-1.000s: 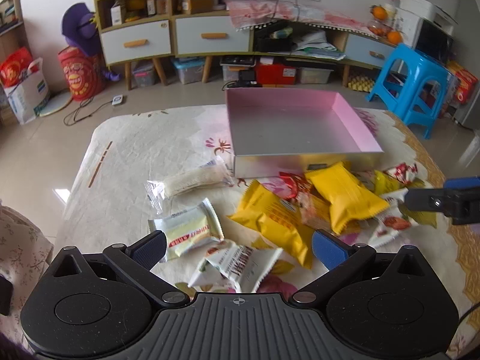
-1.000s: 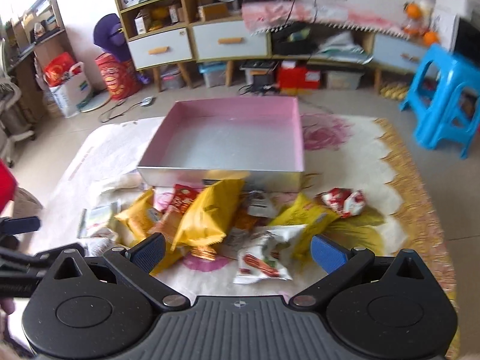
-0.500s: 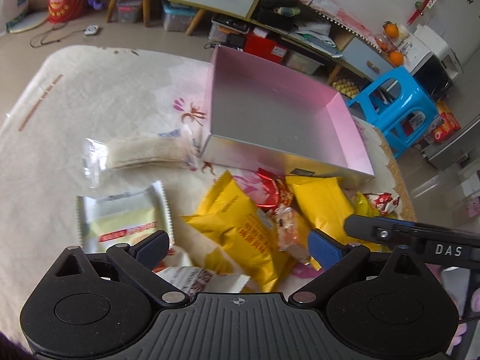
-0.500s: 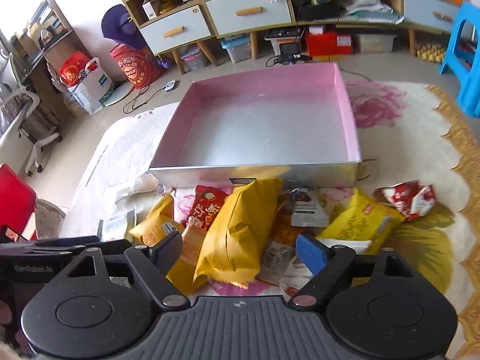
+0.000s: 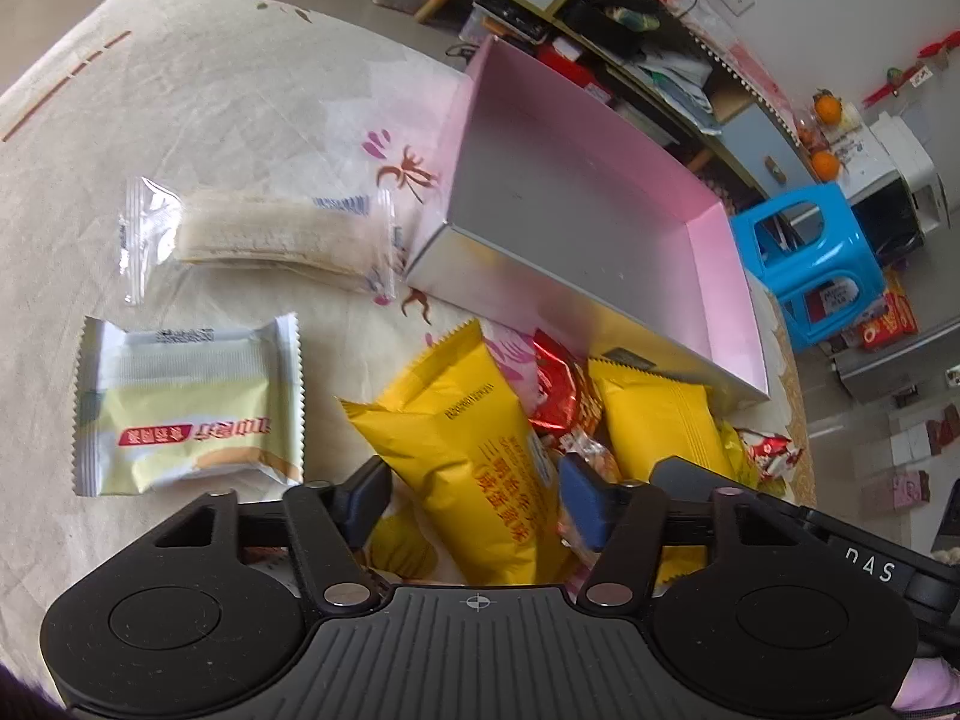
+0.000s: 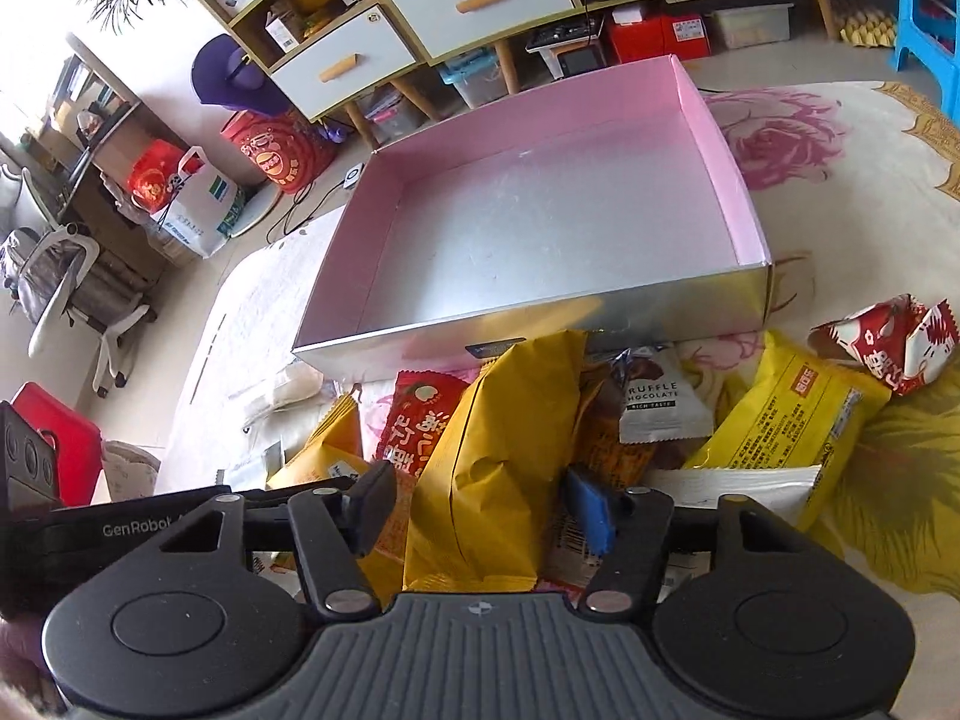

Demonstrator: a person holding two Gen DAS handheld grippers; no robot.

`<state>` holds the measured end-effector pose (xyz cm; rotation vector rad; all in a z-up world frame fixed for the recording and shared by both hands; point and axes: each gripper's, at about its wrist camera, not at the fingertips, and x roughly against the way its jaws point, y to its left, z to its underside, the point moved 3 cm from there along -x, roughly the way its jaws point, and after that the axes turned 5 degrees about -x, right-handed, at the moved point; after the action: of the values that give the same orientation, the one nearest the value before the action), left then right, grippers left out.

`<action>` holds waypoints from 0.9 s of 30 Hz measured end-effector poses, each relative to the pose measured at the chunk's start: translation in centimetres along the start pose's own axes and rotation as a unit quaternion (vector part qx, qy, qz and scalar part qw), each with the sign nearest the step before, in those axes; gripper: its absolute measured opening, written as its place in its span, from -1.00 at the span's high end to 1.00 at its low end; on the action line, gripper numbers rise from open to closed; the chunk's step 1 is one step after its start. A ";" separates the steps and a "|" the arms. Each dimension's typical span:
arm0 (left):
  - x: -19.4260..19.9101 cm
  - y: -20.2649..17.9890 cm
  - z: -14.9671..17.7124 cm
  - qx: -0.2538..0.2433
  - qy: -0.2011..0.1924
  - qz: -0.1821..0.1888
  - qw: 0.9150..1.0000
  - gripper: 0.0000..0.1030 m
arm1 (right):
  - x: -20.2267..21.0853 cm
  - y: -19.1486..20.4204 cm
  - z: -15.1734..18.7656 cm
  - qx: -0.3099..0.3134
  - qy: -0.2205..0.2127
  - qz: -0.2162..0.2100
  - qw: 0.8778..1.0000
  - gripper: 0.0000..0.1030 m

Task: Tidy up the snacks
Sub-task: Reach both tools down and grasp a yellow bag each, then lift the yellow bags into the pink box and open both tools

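Two claws are at work, each closing around a yellow pillow pack in the heap just in front of the pink tray [image 6: 729, 180]. My left gripper [image 5: 474, 498] has its jaws about half closed and they have just been closing; the left yellow snack pack [image 5: 462, 438] lies between them, and whether the pads already press on the film I cannot tell. My right gripper [image 6: 480, 510] stands the same way, jaws just closing to about half width around the second yellow snack pack [image 6: 498, 456], which leans against the tray's silver front wall; contact there is also unclear.

Both packs look light and air-puffed, so I judge they will squash before they resist, and the glossy film may slip. The best hold is probably across the narrow width near the lower crimped seam, where the film is stiffer, with a gentle squeeze so the contents do not crush.

Other snacks lie near the tray: a red foil packet [image 5: 555, 396] wedged between the two yellow packs, a truffle chocolate sachet [image 6: 657, 402] just in front of the tray wall, a clear-wrapped wafer bar [image 5: 270, 237] to the tray's left, and a pale cream cake packet [image 5: 192, 408] further out on that side. The tray itself holds nothing yet, so I judge the sorting is at its start.
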<state>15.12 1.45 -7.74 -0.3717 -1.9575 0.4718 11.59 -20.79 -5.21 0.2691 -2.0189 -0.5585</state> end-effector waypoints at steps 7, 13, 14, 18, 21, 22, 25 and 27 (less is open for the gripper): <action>0.2 0.1 0.1 0.006 -0.011 0.008 1.000 0.31 | 0.1 0.2 0.5 0.026 -0.023 0.021 0.999 0.28; 1.5 -1.3 -0.2 -0.025 -0.034 -0.004 0.999 0.47 | 0.2 1.2 0.3 0.052 -0.028 0.034 0.998 0.44; 1.7 -1.4 -0.3 -0.031 -0.036 -0.006 0.999 0.49 | 0.3 1.3 0.3 0.053 -0.026 0.033 0.998 0.46; 2.7 -1.9 -0.2 -0.047 -0.040 -0.011 0.998 0.52 | 0.8 1.6 0.3 0.054 -0.022 0.023 0.998 0.47; 3.3 -1.9 -0.2 -0.046 -0.042 -0.007 0.998 0.54 | 1.4 1.9 0.2 0.055 -0.023 0.020 0.998 0.47; 3.7 -1.9 -0.2 -0.046 -0.046 -0.005 0.998 0.55 | 1.7 1.9 0.1 0.054 -0.025 0.017 0.998 0.47; 4.8 -2.0 -0.5 -0.044 -0.058 0.001 0.997 0.56 | 2.7 2.1 -0.4 0.048 -0.037 0.007 0.998 0.47; 5.5 -2.2 -0.7 -0.045 -0.068 0.005 0.997 0.57 | 3.6 2.2 -0.7 0.044 -0.051 0.002 0.998 0.47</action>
<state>13.44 2.19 -2.06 -0.4163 -2.1137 0.4264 10.56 -20.51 -1.07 0.2944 -2.1446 -0.4903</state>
